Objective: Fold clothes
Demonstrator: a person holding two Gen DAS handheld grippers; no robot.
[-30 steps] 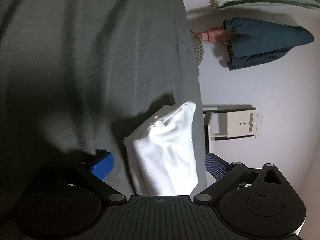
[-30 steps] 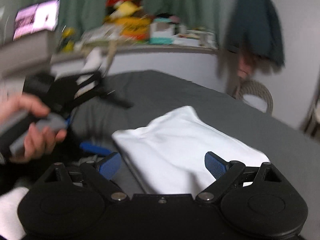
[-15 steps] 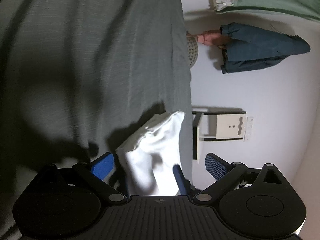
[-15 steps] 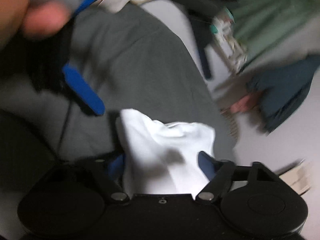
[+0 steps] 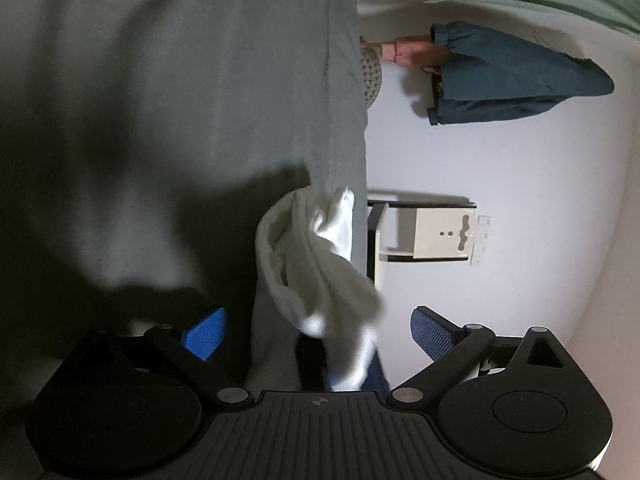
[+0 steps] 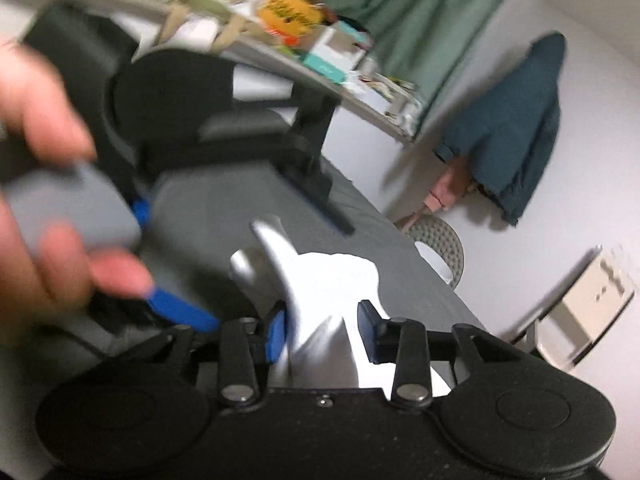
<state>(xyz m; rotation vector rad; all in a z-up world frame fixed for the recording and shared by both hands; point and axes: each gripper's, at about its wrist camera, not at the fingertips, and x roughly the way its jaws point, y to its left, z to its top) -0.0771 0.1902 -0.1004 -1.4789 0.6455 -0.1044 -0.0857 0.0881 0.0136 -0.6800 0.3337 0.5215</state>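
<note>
The white garment is bunched and lifted off the grey bed near its right edge. My right gripper is shut on the white garment, with cloth pinched between its blue pads. In the left wrist view my left gripper stands open, its pads wide on either side of the hanging cloth without touching it. A hand holds the left gripper at the left of the right wrist view, where one of its blue fingers shows close beside the cloth.
A dark blue jacket hangs on the white wall. Beside the bed stand a woven stool and a small white cabinet. A cluttered shelf and a green curtain lie behind.
The right gripper has shut on the garment and pulled it up, so the flat folded cloth is now crumpled. The left gripper has stayed open.
</note>
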